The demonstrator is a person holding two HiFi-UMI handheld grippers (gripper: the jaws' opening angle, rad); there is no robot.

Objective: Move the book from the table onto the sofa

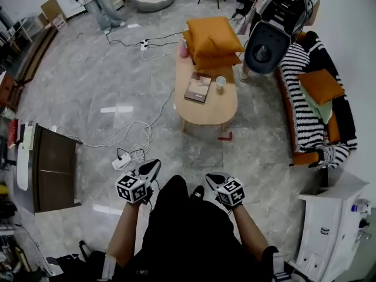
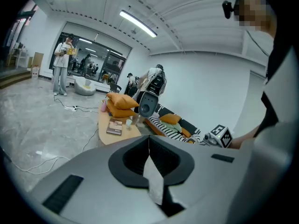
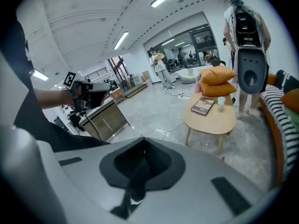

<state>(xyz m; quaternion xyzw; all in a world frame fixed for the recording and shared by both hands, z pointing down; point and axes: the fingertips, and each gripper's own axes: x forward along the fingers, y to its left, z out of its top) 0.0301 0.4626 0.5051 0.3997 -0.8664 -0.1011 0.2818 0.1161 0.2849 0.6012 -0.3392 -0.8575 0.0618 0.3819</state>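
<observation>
**Containers**
- Cup (image 1: 221,82): white, upright on the tabletop (image 1: 208,109), just beside the book (image 1: 198,87). Its contents cannot be made out.
- Sofa (image 1: 301,81): black-and-white striped, right of the tabletop. It carries an orange cushion (image 1: 320,85) and a pale green cloth (image 1: 318,108).
- Dark cabinet (image 1: 54,168) at left and white cabinet (image 1: 329,219) at lower right: both closed.

**Tabletop load**
- Book, lying flat on the left side.
- Cup to the book's right.
- Two stacked orange pillows (image 1: 212,41) at the far end.

**View differences**
- The head view alone shows both cabinets, the power strip (image 1: 121,161) and the cables on the floor.
- The left gripper view alone shows the right hand-held gripper's marker cube (image 2: 220,135) from the side.
- The right gripper view shows the left hand-held gripper (image 3: 88,90) held out at the end of a forearm.
- Both gripper views show ceiling lights and a glass wall behind a standing person (image 2: 60,65).

**Hand-held grippers**
- Left hand-held gripper (image 1: 156,163): jaws pressed together, with nothing between them.
- Right hand-held gripper (image 1: 209,176): jaws together and empty.

**Book relative to the grippers**
- The book is well apart from both, ahead across open floor. It is on the tabletop and not on the sofa.
</observation>
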